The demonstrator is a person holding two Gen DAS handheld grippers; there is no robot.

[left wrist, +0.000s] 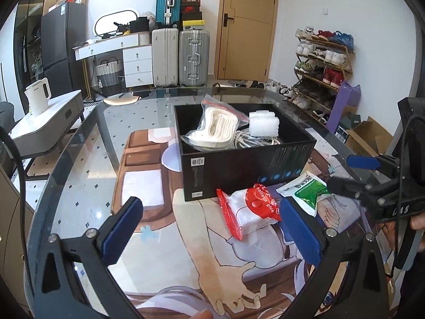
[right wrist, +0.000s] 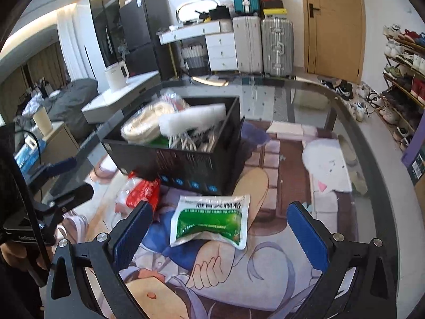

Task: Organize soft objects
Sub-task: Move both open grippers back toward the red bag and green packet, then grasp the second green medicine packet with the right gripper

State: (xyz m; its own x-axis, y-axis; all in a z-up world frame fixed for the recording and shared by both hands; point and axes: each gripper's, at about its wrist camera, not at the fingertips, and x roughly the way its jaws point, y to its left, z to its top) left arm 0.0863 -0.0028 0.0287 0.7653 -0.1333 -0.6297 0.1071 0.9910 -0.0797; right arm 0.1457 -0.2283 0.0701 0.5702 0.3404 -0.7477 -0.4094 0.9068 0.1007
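Observation:
A black box (left wrist: 239, 170) stands on the printed mat and holds a bagged white cloth (left wrist: 215, 130), a white foam block (left wrist: 263, 123) and white cords. In front of it lie a red-and-white balloon-glue packet (left wrist: 249, 210) and a green-and-white pouch (left wrist: 305, 190). My left gripper (left wrist: 212, 231) is open, just short of the red packet. My right gripper (right wrist: 220, 231) is open with the green pouch (right wrist: 212, 220) between its fingers, lying on the mat. The box (right wrist: 186, 159) and red packet (right wrist: 140, 188) also show there. The right gripper shows in the left wrist view (left wrist: 348, 172).
The glass table edge (left wrist: 69, 143) curves round the mat. Beyond it stand a side table with a white kettle (left wrist: 38, 95), suitcases (left wrist: 180, 55), a door and a shoe rack (left wrist: 324, 63). A cardboard box (left wrist: 369, 135) sits on the floor at right.

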